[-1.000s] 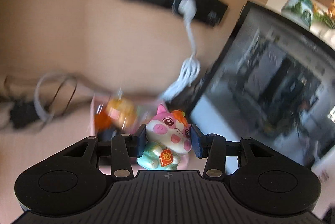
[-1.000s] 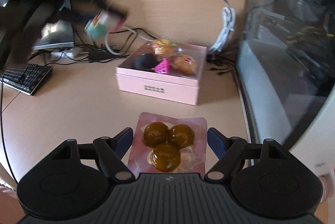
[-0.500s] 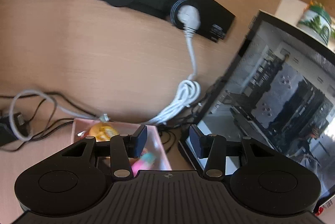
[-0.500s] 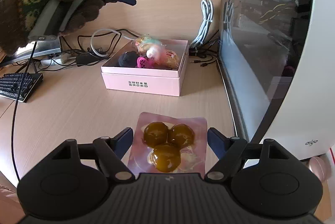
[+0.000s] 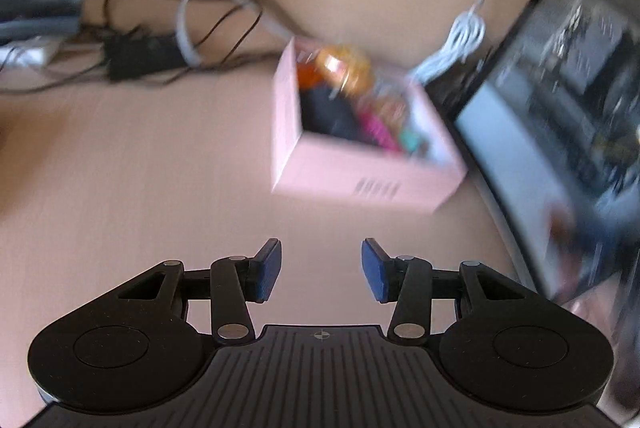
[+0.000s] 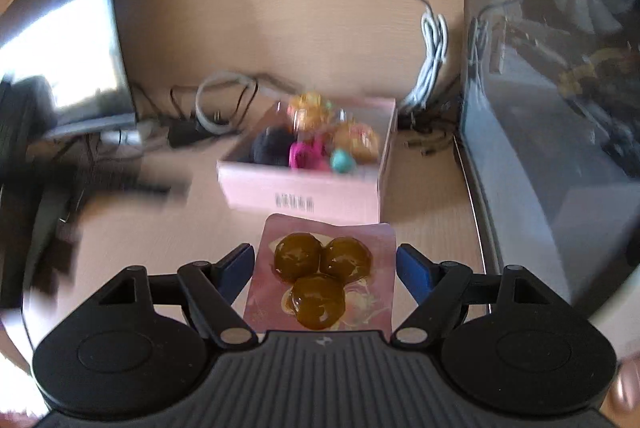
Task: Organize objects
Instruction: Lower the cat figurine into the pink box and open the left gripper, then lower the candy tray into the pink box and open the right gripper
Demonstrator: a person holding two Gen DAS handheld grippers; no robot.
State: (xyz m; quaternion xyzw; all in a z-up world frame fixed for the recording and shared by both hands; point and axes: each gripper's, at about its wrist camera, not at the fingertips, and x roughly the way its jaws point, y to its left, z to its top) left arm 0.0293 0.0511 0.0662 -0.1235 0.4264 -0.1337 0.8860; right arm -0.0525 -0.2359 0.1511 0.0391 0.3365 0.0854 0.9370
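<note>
Inside pink box (image 5: 352, 180), toys blurred — left gripper (image 5: 321, 270) agape

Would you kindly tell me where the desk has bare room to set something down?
Bare desk lies left of the pink box, and in front of it. Crowded: cables behind, computer case on its right.

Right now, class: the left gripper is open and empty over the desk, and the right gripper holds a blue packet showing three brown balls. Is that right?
Not quite. The packet is pink, not blue, as the right wrist view shows. The rest stands: the left gripper is open and empty over the desk, and the right gripper holds the packet showing three brown balls.
</note>
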